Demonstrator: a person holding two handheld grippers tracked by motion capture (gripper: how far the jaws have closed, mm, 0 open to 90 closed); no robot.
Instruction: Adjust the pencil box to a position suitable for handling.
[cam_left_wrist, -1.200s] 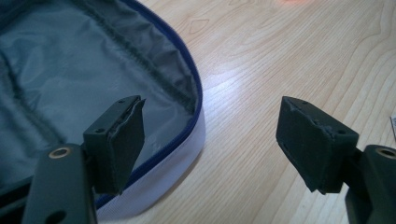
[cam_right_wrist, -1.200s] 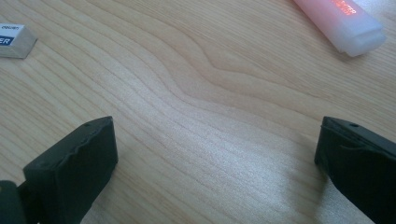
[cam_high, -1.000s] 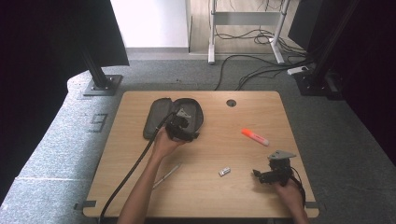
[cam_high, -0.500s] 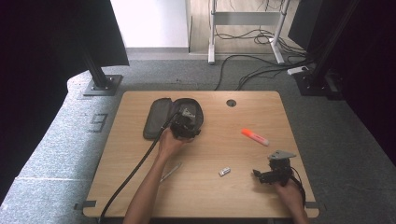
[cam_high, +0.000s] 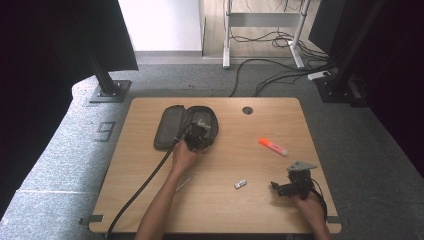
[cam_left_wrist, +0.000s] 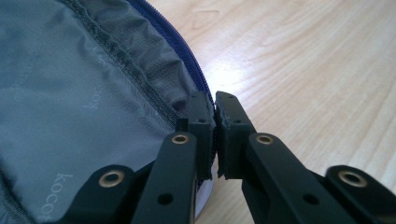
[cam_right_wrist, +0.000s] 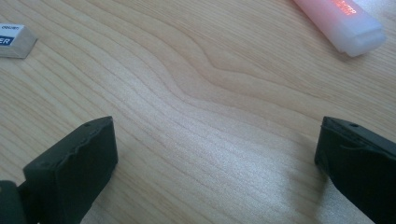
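Open pencil case (cam_high: 187, 127) sits far-left on table (cam_high: 260, 210), lid half flopped left, grey lining up. Left gripper (cam_left_wrist: 215, 135) at case's near-right rim, jaws just closed, pinching zipper edge of case between pads, wood right beside. Right gripper (cam_high: 290, 187) parked low near front-right corner, jaws wide apart, nothing between, just bare wood. Orange highlighter (cam_right_wrist: 340, 21) and white eraser (cam_right_wrist: 13, 39) lie ahead of it, well apart from case.
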